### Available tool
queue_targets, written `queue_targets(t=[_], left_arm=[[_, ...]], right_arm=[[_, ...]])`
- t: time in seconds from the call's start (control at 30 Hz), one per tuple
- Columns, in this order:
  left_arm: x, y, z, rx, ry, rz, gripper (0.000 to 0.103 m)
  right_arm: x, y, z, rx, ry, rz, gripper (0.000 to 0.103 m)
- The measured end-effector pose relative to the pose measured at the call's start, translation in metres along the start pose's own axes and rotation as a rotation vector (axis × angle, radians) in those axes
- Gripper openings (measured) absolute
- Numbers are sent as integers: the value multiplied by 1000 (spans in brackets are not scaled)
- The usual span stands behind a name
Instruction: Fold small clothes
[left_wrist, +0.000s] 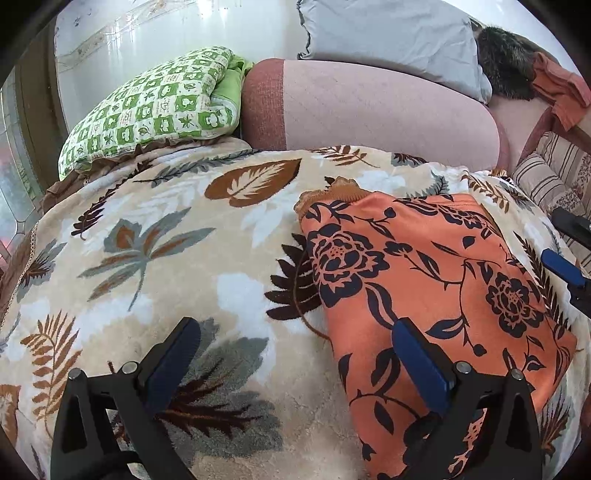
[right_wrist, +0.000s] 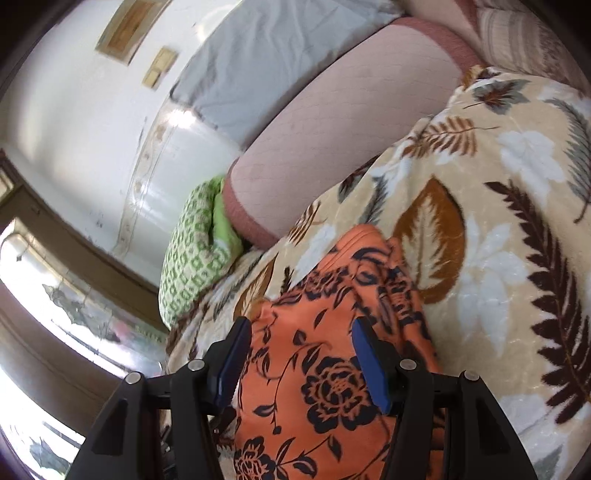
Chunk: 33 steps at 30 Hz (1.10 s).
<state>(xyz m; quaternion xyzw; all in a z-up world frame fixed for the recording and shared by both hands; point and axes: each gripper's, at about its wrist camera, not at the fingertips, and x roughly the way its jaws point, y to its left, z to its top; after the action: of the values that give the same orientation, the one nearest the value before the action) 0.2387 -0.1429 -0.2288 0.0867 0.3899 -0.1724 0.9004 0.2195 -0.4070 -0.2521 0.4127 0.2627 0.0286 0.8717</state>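
A: Where is the garment?

B: The orange floral garment (left_wrist: 424, 288) lies flat on the leaf-patterned blanket (left_wrist: 155, 236) spread over the bed, already folded into a rough rectangle by the look of it, with a brown ribbed edge (left_wrist: 332, 190) bunched at its far corner. A green checked quilt (left_wrist: 147, 107) and a pink bolster (left_wrist: 369, 107) sit well behind it.

A: How will it handle?

B: I judge it light, thin and limp, a little slick; it should drape and slide off rather than hold a crease. The plush blanket underneath may grip it. Best to pinch a corner or a doubled edge, not the middle, so only the wanted layers lift.

A: And the grippers?

B: The left hand-held gripper (left_wrist: 295, 332) is spread wide and holds nothing; it hovers low at the garment's near left edge, one blue finger (left_wrist: 417, 354) over the fabric, the other over bare blanket. The right hand-held gripper (right_wrist: 301, 332) is tilted and likewise parted and empty, both fingers straddling the cloth from above. Whether its pads touch the fabric I cannot tell.
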Motion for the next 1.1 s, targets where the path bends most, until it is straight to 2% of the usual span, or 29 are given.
queue_targets(t=[0.27, 0.4, 0.6, 0.8, 0.87, 0.93, 1.0, 1.1], left_arm=[[7, -2, -3, 13, 23, 5, 103], [7, -4, -3, 16, 24, 4, 103], [4, -3, -2, 5, 15, 6, 103], [-1, 4, 4, -40, -36, 38, 103], [6, 7, 5, -67, -18, 67, 103], [22, 8, 3, -70, 59, 83, 103], [25, 12, 0, -91, 83, 62, 103], [21, 20, 4, -113, 88, 28, 103]], right_arm=[[23, 2, -11, -5, 88, 8, 61], [47, -10, -20, 19, 201, -70, 61], [37, -4, -18, 10, 152, -28, 62], [36, 12, -17, -14, 69, 25, 62], [48, 14, -16, -1, 76, 17, 63], [66, 8, -16, 48, 105, 5, 65], [86, 2, -17, 80, 168, -39, 66], [87, 16, -9, 46, 167, -56, 66]])
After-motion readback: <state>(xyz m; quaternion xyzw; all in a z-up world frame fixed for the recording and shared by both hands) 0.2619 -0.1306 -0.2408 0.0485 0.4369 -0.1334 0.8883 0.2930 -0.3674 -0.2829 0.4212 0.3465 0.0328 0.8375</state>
